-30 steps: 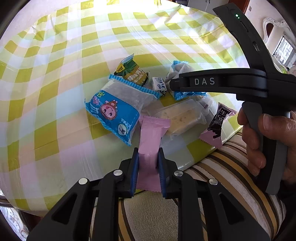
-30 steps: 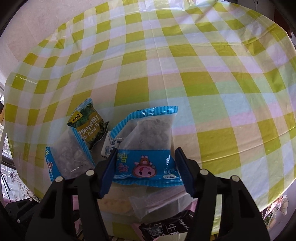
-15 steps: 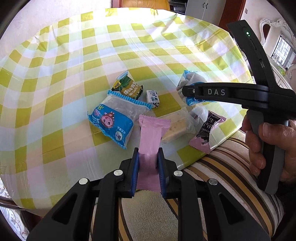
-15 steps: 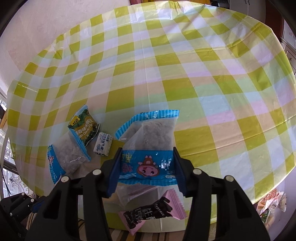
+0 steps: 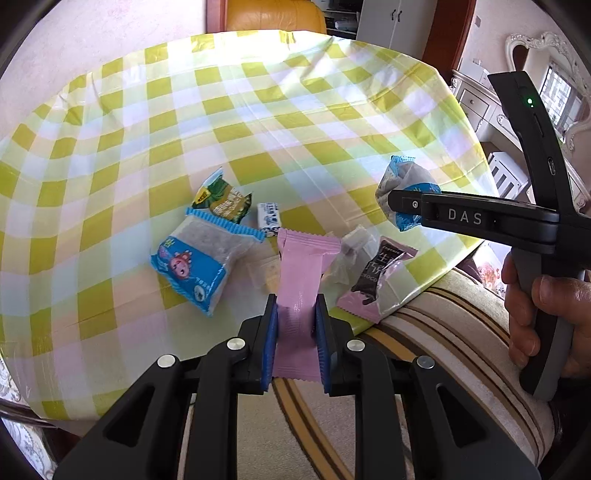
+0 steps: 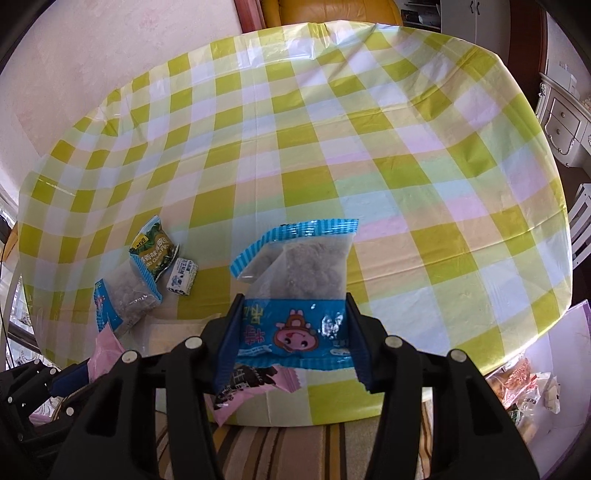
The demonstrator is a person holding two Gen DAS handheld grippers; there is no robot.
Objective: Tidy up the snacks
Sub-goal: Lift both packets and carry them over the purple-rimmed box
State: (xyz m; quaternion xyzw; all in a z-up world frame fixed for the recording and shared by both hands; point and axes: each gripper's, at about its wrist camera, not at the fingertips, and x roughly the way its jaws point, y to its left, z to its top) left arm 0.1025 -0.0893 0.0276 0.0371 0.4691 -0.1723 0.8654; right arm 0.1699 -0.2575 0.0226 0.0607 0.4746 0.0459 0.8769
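Observation:
My left gripper (image 5: 295,332) is shut on a pink snack bar (image 5: 301,273), held above the table's near edge. My right gripper (image 6: 291,328) is shut on a blue packet with a pink cartoon face (image 6: 295,295), lifted off the cloth; the left wrist view shows that same packet (image 5: 404,184) in the right gripper's jaws at the right. On the checked tablecloth (image 5: 258,122) lie a second blue packet (image 5: 199,262), a green packet (image 5: 221,197), a small white and blue candy (image 5: 269,218), a clear wrapped cake (image 5: 347,254) and a pink and black chocolate packet (image 5: 376,280).
A striped cushion (image 5: 443,350) lies below the table's near edge. A person's hand (image 5: 535,314) grips the right tool's handle. White furniture (image 6: 561,122) stands at the right, an orange chair (image 5: 273,14) beyond the far edge. More snack bags (image 6: 524,384) sit at the lower right.
Both grippers have risen and pulled back from the table with their packets; the snacks on the cloth look smaller and more of the table and room shows.

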